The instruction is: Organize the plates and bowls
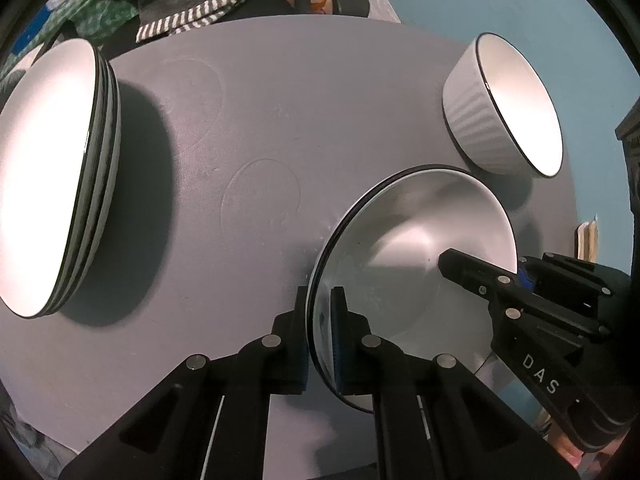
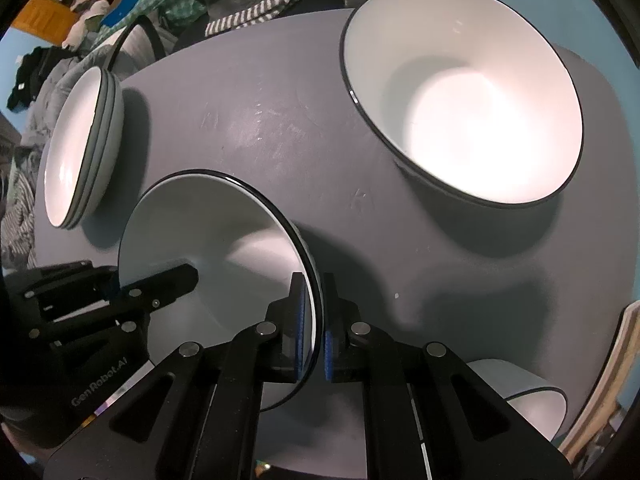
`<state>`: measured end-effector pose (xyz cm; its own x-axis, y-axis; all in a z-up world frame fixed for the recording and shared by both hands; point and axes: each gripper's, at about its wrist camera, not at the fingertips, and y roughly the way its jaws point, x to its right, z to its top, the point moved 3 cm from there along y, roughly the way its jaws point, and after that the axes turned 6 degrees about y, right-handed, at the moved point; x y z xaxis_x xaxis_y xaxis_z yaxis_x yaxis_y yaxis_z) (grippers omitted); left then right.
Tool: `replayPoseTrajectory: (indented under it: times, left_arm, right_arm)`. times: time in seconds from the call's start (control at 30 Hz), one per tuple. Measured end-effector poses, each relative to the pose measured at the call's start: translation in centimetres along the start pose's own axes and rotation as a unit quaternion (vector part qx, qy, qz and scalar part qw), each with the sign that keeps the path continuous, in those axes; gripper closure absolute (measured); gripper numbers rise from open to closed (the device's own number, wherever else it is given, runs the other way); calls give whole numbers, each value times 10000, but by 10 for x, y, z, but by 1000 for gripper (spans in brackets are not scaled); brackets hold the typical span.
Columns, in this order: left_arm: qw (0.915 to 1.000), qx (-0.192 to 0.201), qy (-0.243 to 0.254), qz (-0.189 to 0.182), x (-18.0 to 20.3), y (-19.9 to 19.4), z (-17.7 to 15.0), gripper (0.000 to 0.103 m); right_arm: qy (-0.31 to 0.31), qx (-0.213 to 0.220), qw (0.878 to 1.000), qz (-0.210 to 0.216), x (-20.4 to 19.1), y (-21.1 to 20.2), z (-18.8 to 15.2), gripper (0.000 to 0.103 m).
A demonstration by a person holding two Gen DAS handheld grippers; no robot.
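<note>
**Now: both grippers clamped on one plate**

You hold the white plate by two opposite edges. Your left gripper pinches its near rim, one blue pad inside the plate and one outside. Your right gripper does the same on the far rim, jaws closed on it. Each gripper points steeply down at the grey table.

The plate sits near the table's middle; whether it rests on the surface or is just lifted, you cannot tell.

To your left, a stack of plates, white with dark rims, stands well apart from the held one. To your right, a ribbed white bowl stands upright, near the plate but not touching. The right wrist view catches another white bowl at the table's near edge.

A striped cloth lies beyond the far edge.
</note>
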<state>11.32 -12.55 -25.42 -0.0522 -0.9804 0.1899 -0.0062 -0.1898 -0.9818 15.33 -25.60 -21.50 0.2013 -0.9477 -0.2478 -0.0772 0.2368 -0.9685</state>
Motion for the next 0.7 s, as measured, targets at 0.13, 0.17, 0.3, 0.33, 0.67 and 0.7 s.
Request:
replayPoseTrajectory:
  times: [0.13,0.17,0.3,0.33,0.67,0.7]
  left_arm:
    - [10000,-69,19,-46,-3,4,4,95]
    - [10000,-71,21,-55,-3,4,4,95]
    - [9999,-37,83,-51,-2,-3,7,95]
    - [9999,-25,105,-42,-1,-6,9,95]
    - [9995,196,244,7,1,-42,22,95]
    - [9994,220,263,9,2,-45,22,95]
  right_arm:
    - [35,-15,10000,21,-1,-1,0,96]
    - [38,-19,10000,18,-1,-2,0,96]
    - [79,-24,10000,20,-3,-7,0,96]
    - [79,-25,10000,7,-4,-10,0,96]
    - [127,43,9999,4,-12,-32,4,96]
    - [133,62,9999,6,-12,-35,4,96]
